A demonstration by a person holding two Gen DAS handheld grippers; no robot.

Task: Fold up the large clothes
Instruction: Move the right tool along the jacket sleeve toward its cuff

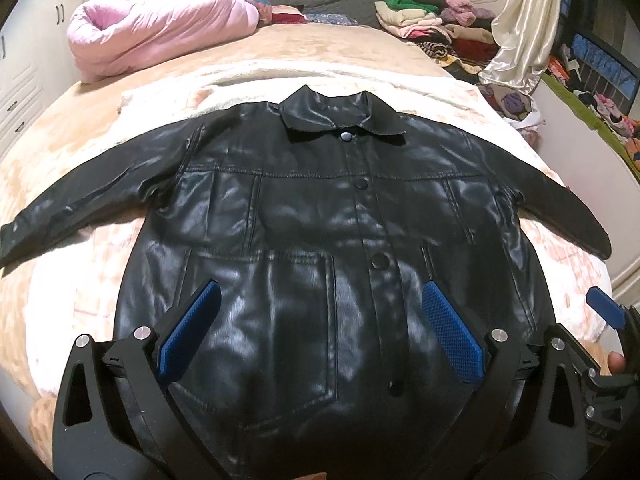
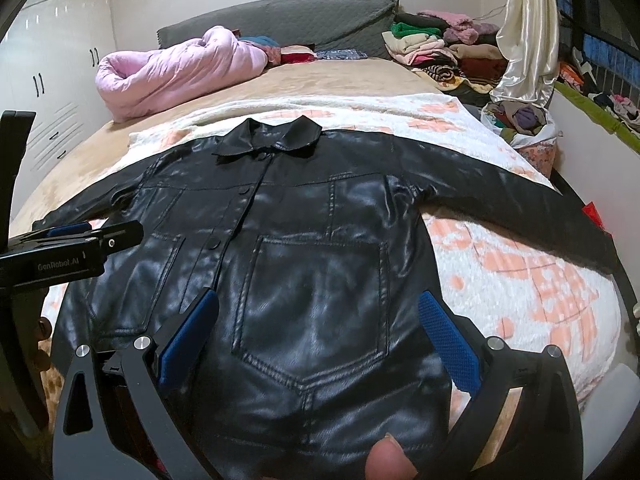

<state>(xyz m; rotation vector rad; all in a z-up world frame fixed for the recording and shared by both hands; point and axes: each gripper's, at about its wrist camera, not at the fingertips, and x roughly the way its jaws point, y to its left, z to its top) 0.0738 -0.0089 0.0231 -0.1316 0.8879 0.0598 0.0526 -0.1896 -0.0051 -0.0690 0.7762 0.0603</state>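
A black leather jacket lies flat and face up on the bed, buttoned, collar at the far end and both sleeves spread out sideways. It also shows in the right wrist view. My left gripper is open and empty, hovering over the jacket's lower front near the left pocket. My right gripper is open and empty over the right pocket. The left gripper's body shows at the left of the right wrist view. One blue pad of the right gripper shows at the right edge of the left wrist view.
The bed carries a white and peach blanket under the jacket. A rolled pink quilt lies at the far left. Piles of folded clothes sit at the far right beside a cream curtain. White cupboards stand at left.
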